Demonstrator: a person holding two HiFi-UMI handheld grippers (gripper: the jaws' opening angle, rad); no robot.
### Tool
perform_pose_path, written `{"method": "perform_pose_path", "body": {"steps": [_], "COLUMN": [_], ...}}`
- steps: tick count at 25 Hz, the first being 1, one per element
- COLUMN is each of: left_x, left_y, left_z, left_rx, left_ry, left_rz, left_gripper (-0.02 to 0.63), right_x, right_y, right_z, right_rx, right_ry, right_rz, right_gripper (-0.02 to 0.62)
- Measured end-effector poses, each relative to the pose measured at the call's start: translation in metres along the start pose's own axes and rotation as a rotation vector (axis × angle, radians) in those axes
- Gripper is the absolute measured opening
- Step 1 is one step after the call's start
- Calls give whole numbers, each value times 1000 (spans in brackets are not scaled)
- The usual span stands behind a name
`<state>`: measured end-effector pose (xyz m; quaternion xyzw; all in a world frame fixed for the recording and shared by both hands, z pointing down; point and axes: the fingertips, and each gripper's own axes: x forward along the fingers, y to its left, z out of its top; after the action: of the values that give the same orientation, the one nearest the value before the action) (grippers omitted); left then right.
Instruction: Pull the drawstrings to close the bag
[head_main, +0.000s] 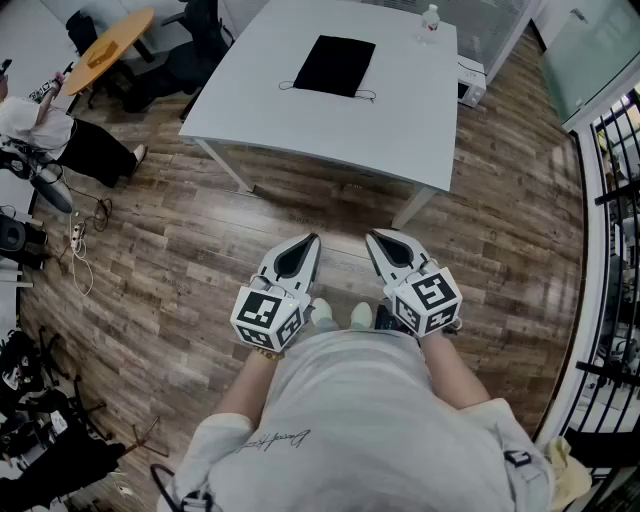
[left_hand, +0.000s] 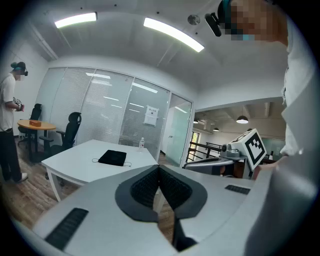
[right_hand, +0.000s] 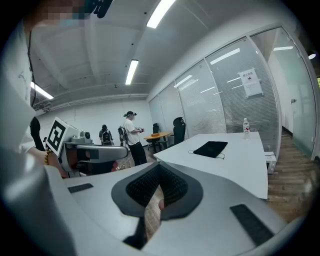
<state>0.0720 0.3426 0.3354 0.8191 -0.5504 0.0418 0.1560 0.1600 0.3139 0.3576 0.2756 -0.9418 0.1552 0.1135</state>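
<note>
Both hang low at six o'clock: left gripper (head_main: 308, 243) and right gripper (head_main: 375, 240), jaws pressed together on nothing. The black drawstring bag (head_main: 335, 65) lies flat at twelve o'clock on the white table (head_main: 400, 120), well apart.

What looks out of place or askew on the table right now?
Nothing stands out. The black bag lies flat on the white table, its drawstrings loose along the near edge, and the bottle stands upright at the far corner.
</note>
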Motion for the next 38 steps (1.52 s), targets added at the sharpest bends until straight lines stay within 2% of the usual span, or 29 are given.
{"method": "perform_pose_path", "body": {"steps": [14, 18, 25, 38], "left_x": [-4, -2, -4, -9], "left_y": [17, 23, 44, 81], "left_z": [7, 9, 11, 21], "left_rx": [2, 8, 11, 15], "left_ry": [-16, -17, -19, -37], "left_rz": [-15, -23, -43, -86], "left_gripper": [11, 11, 11, 11], "right_x": [13, 21, 42, 73], "right_y": [9, 10, 22, 28], "right_z": [2, 4, 6, 12], "right_rx": [-3, 33, 15, 35], "right_ry": [0, -7, 2, -1], "right_rz": [-5, 14, 26, -18], "right_gripper": [23, 23, 23, 23]}}
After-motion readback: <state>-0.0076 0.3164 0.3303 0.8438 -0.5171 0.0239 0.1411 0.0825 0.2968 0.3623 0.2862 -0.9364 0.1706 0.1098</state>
